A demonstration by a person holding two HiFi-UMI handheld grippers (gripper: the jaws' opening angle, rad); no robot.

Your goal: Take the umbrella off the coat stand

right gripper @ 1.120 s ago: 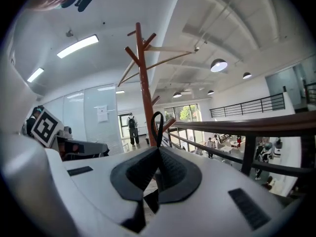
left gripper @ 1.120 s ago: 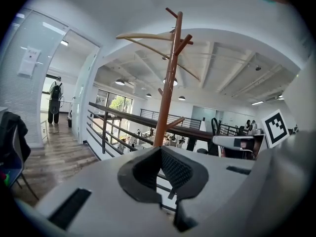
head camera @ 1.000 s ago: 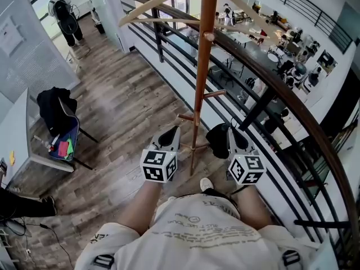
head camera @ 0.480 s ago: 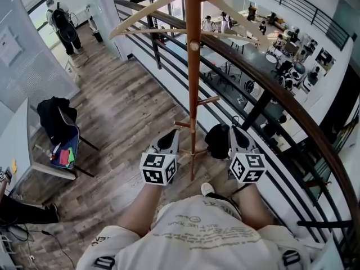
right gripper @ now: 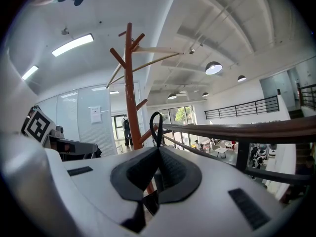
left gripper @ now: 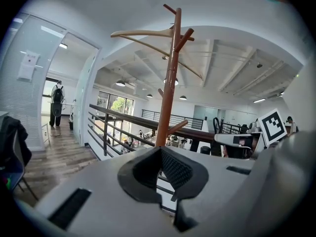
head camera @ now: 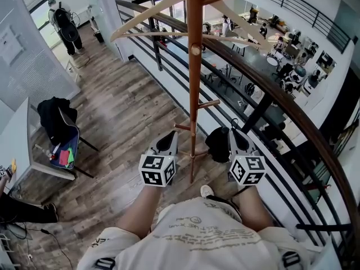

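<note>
The left gripper (head camera: 167,138) hangs idle left of the coat stand (head camera: 194,66), jaws together on nothing. Right of the pole, the right gripper (head camera: 236,136) is clamped on the strap loop (right gripper: 156,125) of the black umbrella (head camera: 216,142), which dangles just beside it, seemingly clear of the pegs. Best done with 1 steady pinch, drawing it away from the 2 low pegs.

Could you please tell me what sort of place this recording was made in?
Probably an upper gallery in an open office or lab. A railing runs along the wood floor, and beyond it a lower level with desks and people is in view. A coat stand stands by the railing.
</note>
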